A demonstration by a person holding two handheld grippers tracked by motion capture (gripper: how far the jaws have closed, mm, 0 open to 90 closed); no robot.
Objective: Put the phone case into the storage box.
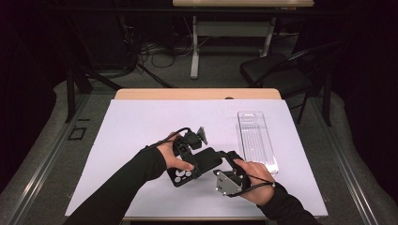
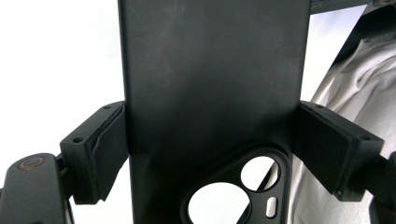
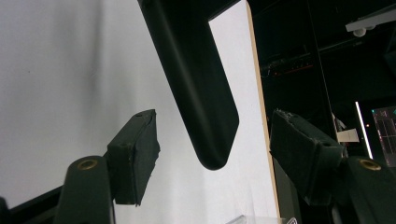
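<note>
Left tongs (image 2: 210,154) clamped across the width of the matte black plastic phone case (image 2: 210,84), pads pressing both long edges, just above the camera cutout. In the high view the left tongs (image 1: 190,159) hold that case (image 1: 199,164) above the desk, near the front middle, cutout end toward the person.

Right tongs (image 3: 212,149) open: the case's rounded corner (image 3: 205,116) sits between the pads, gap on each side, no contact. High view shows the right tongs (image 1: 224,157) at the case's right end, the grey three-cornered plate facing up.

White paper sheet (image 1: 155,131) covers the wooden desk (image 1: 197,93).

Further right, a clear rectangular plastic tray (image 1: 257,140) lies flat on the sheet, lengthwise away from the person, well apart from the case, close beside the right hand (image 1: 258,180).
</note>
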